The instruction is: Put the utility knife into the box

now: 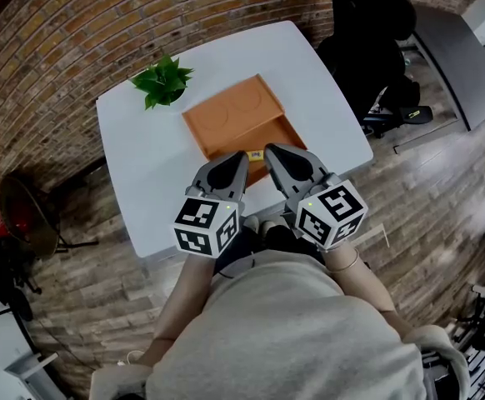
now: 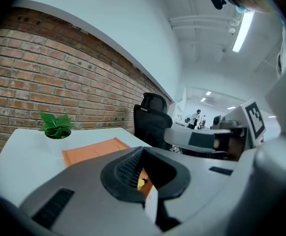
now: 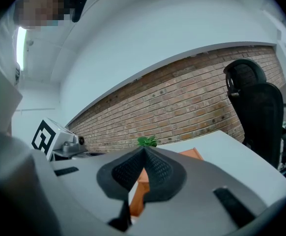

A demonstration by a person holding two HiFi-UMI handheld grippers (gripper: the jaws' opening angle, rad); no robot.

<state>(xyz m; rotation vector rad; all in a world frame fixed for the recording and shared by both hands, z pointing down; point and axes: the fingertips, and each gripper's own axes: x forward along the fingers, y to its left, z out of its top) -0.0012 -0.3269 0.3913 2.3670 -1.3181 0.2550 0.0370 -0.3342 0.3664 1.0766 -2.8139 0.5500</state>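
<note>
Here, the left gripper (image 1: 241, 157) and the right gripper (image 1: 269, 151) are both clenched empty, jaw tips pressed together. They are held side by side over the near part of a white table (image 1: 142, 161). Between them a sliver of yellow, the utility knife (image 1: 255, 172), shows at the near end of the orange box (image 1: 234, 115). Whether it lies inside cannot be told. A small green plant (image 1: 163, 82) stands just beyond the box's far corner. A black office chair (image 3: 258, 107) waits off the table's right side, a brick wall (image 3: 182, 107) behind.
</note>
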